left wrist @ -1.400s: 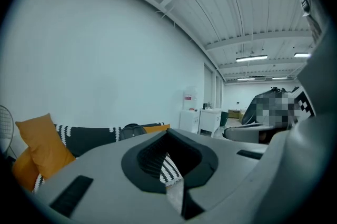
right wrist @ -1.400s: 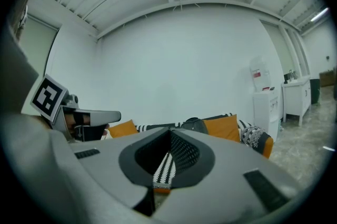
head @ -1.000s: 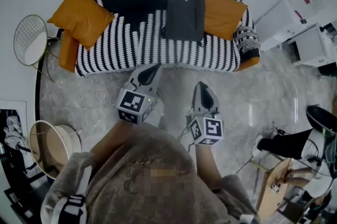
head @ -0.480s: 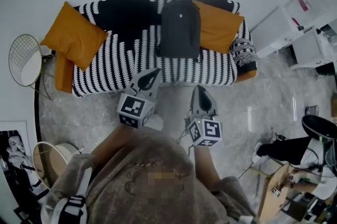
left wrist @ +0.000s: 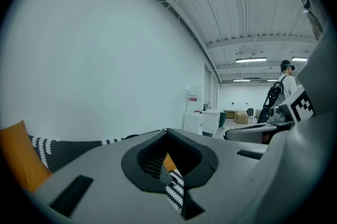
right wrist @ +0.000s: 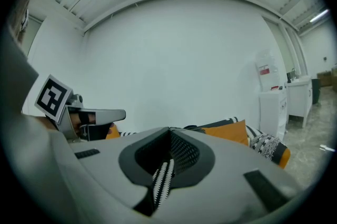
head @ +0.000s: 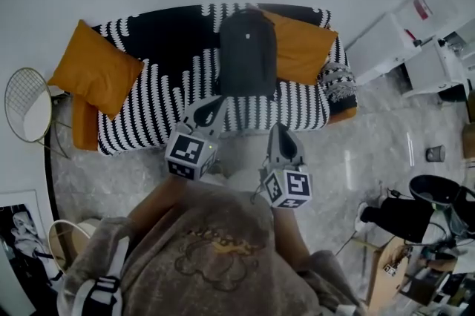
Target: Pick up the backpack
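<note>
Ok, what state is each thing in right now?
backpack, lying on the sofa, not gripped
left gripper, fingers shut, empty
right gripper, fingers shut, empty
left orange cushion, propped at the sofa's end
right orange cushion, partly behind the backpack

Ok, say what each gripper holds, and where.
Nothing: left gripper and right gripper are shut and empty; the backpack sits untouched on the sofa.
</note>
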